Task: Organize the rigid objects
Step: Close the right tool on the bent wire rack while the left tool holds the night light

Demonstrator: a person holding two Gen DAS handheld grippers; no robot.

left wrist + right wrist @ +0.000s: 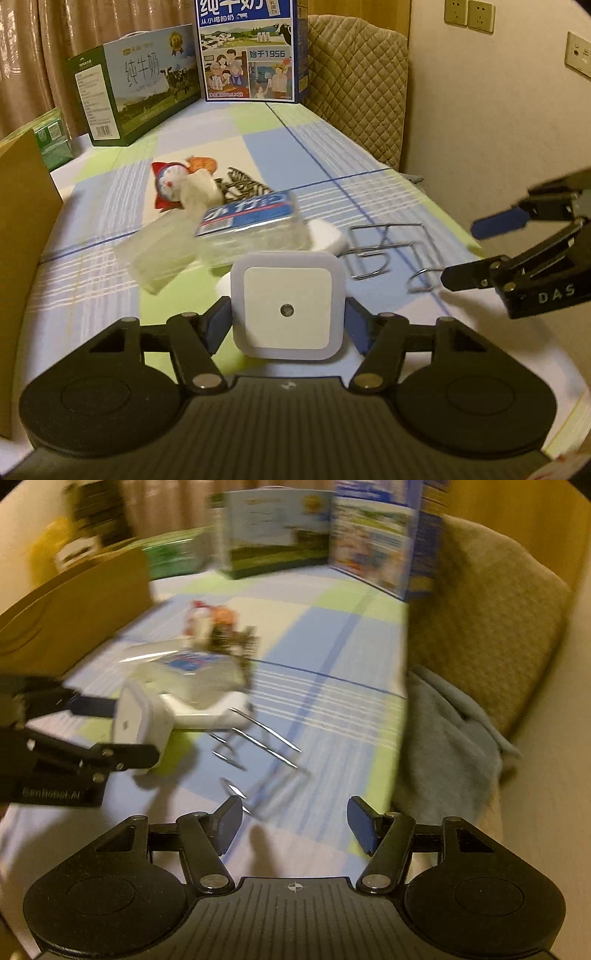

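The white night light [286, 308] is clamped between the left hand-held gripper [288, 325] pads above the checked surface [369, 192] — to be lifted squarely — while the right hand-held gripper [295, 823] is held open, empty, over the wire hooks [255, 746].

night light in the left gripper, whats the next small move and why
Probably lift it straight up: the left gripper has its pads against both sides of the night light, which stands close in front of the clear plastic box, while the right gripper is open above the wire hooks.
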